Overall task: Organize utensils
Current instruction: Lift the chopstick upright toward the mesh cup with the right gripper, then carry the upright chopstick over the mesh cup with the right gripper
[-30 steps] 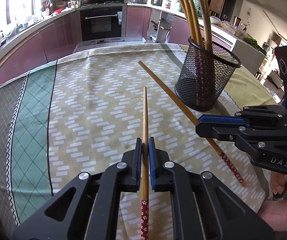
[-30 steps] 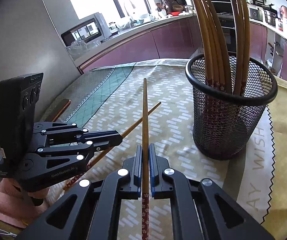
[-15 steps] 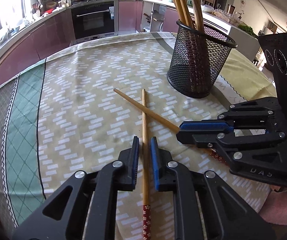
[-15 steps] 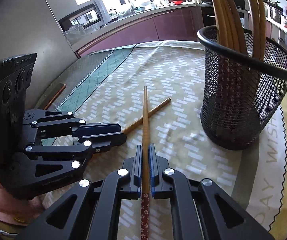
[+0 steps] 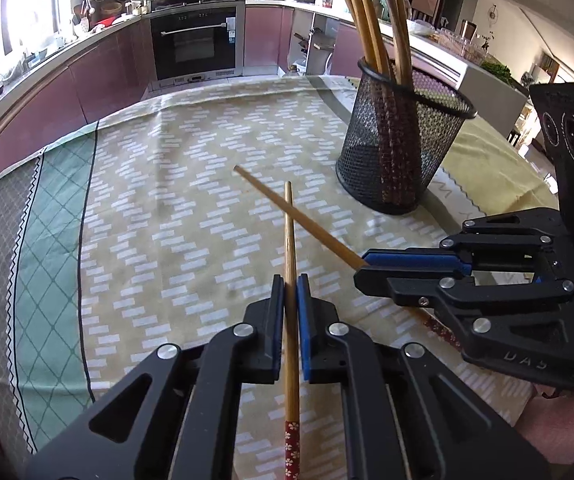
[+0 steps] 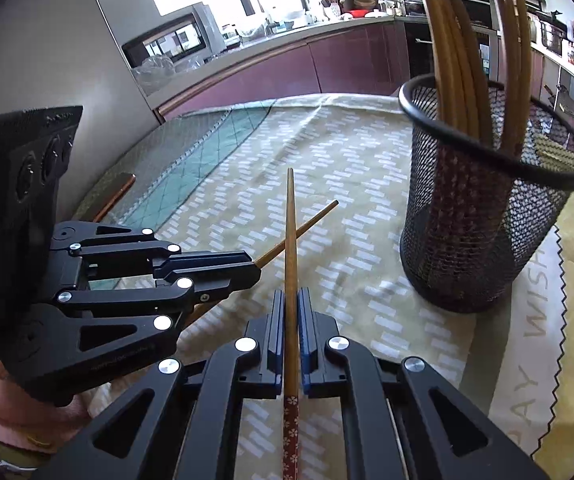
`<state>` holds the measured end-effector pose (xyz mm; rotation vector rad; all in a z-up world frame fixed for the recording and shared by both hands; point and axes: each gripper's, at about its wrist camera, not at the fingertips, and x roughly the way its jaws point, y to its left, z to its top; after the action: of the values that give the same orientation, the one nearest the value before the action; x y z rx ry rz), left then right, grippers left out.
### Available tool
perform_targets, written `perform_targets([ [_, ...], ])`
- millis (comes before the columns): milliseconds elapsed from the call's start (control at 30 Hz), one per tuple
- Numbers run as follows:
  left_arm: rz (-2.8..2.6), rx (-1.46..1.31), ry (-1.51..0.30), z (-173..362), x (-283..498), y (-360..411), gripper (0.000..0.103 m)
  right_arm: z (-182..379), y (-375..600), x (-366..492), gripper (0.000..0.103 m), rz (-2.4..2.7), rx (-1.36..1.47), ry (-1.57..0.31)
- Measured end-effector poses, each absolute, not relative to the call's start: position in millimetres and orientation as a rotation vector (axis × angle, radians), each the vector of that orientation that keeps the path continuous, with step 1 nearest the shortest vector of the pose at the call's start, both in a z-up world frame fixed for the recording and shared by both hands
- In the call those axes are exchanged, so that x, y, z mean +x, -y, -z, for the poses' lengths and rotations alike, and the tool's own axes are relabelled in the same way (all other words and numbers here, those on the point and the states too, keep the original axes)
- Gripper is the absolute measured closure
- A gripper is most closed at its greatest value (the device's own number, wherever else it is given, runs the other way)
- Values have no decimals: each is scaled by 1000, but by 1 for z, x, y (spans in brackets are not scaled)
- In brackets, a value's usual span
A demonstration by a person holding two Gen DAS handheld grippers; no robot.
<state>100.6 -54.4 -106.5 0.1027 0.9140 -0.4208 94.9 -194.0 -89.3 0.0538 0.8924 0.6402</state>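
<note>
Both grippers clamped tight, a chopstick apiece! The left gripper [image 5: 291, 280] pinches its chopstick [image 5: 290, 240] near the patterned end, the right gripper [image 6: 292, 296] likewise with its chopstick [image 6: 290, 240], tips crossing above the table [image 5: 147, 220]. Mesh holder [image 5: 401, 148] waits at two o'clock, probably their destination.

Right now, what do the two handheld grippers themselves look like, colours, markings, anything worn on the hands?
Both are matte black linkage frames with silver screws and blue pads lining the two fingers. The right gripper shows faint "DAS" lettering and a black box with round sockets behind. The left gripper looks the same. A pink sleeve shows beneath it.
</note>
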Motion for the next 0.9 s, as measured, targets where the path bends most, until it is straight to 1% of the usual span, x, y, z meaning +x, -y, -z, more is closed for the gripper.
perform_targets([
  [433, 513, -17, -818, 59, 91, 40, 96, 49, 225, 80, 97, -660, 153, -764],
  [900, 552, -64, -761, 35, 83, 38, 96, 33, 248, 69, 97, -653, 196, -700],
])
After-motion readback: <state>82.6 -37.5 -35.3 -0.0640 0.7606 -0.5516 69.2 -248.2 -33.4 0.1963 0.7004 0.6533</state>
